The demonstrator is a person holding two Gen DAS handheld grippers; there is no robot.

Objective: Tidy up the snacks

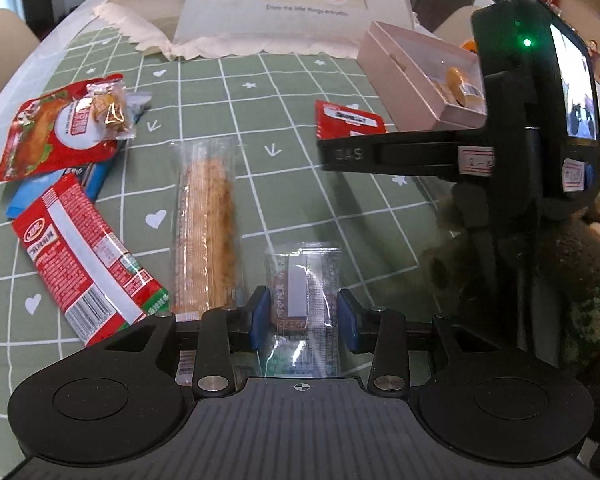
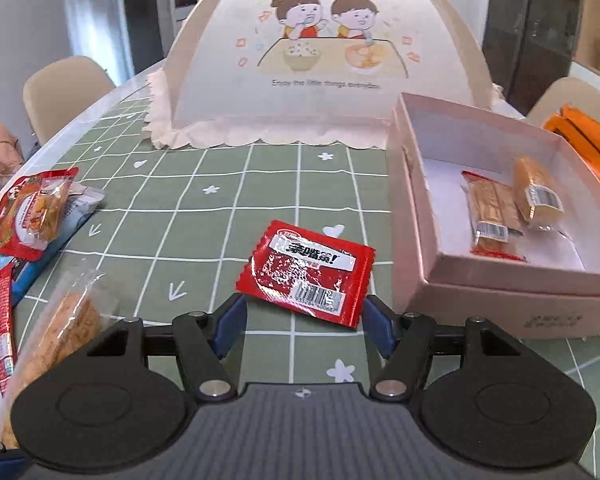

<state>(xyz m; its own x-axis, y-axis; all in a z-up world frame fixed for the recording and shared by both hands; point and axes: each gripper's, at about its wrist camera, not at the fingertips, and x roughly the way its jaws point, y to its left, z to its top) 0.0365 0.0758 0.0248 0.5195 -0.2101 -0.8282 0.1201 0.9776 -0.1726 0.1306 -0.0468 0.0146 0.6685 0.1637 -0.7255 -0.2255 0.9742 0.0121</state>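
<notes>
Left gripper straddles a small clear-wrapped snack on the table; the pads sit beside the wrapper, and whether they press it cannot be told. Right gripper is open around the near edge of a red sachet, not touching it.

Handling, judged: both packets are light, thin and crinkly, with slick film that slides and buckles. Best taken across the filled middle, not the loose seals.

Count on the table: one long clear cracker pack, one red sausage pack, and a far-left pile of at least three. The pink box at right holds two snacks.
</notes>
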